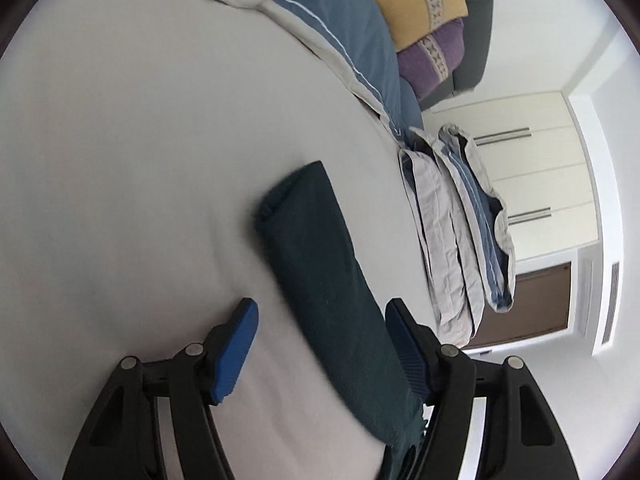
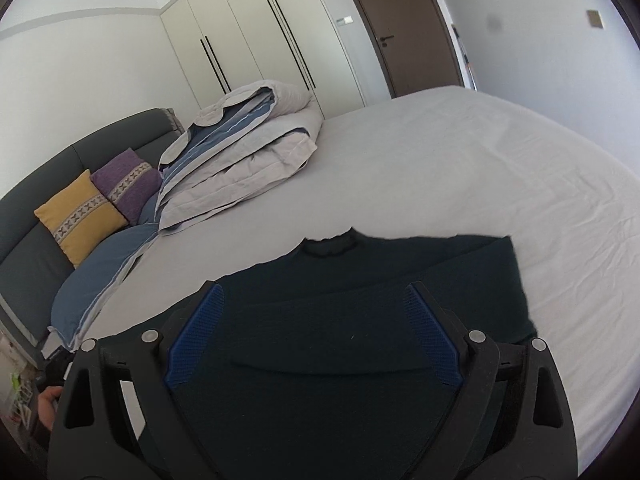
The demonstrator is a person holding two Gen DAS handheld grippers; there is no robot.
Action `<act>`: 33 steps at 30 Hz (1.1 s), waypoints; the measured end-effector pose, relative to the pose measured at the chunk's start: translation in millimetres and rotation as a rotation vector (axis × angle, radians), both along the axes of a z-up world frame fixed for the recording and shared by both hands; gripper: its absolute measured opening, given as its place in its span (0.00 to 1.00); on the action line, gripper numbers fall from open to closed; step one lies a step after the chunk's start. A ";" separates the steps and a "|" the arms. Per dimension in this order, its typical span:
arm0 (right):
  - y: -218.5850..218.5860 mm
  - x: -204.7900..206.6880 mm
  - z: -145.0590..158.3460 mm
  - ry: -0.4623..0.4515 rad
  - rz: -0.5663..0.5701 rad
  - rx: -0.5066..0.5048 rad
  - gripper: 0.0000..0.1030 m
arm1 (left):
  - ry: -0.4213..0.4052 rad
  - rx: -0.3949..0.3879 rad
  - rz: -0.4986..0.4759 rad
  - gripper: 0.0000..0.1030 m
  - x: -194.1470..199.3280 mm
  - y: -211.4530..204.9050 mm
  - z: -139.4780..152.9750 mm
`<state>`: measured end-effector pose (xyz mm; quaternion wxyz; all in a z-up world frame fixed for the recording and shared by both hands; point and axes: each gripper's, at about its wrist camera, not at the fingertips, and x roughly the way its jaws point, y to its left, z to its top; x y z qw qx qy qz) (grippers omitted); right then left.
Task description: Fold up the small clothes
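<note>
Your left gripper [image 1: 320,312] is rolled hard onto its side, so the room stands tilted in its camera, and its two blue pads [image 1: 236,348] are spread wide with nothing pinched between them. The dark green top [image 1: 320,272] runs as a long folded strip up through that gap, closer to the right pad and apparently brushing it, though the blur there keeps me from calling contact. Your right gripper [image 2: 312,304] sits level and low over the same garment [image 2: 320,344], jaws released, blue pads [image 2: 196,328] splayed to either side above the cloth and gripping none of it. From this side you see the top lying flat on the white bed sheet [image 2: 460,184], near edge of the bed, round neckline [image 2: 332,246] pointing to the far side, and a folded-in panel lying across its right part with a diagonal edge. The fabric looks smooth, very dark, with a soft horizontal crease across the middle. Far left of it sits the folded grey-and-blue duvet [image 2: 244,152], well apart from the top, and beyond that the yellow cushion [image 2: 78,216] and purple cushion [image 2: 128,184] lean on the grey headboard [image 2: 36,204]. White wardrobe doors [image 2: 256,36] and a brown door [image 2: 404,24] stand at the far wall.
</note>
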<state>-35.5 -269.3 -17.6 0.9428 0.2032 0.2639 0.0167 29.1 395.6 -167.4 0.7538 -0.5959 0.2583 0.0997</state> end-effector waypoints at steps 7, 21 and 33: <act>5.3 3.4 -16.8 0.062 0.012 0.109 0.59 | 0.016 -0.024 0.059 0.43 38.8 8.5 -3.1; -45.4 -16.1 -37.0 0.086 -0.016 0.146 0.42 | -0.138 0.589 -0.502 0.08 104.6 -210.0 154.8; -81.6 -23.4 -67.4 0.178 -0.024 0.203 0.45 | -0.029 0.870 -1.133 0.36 95.9 -485.6 56.2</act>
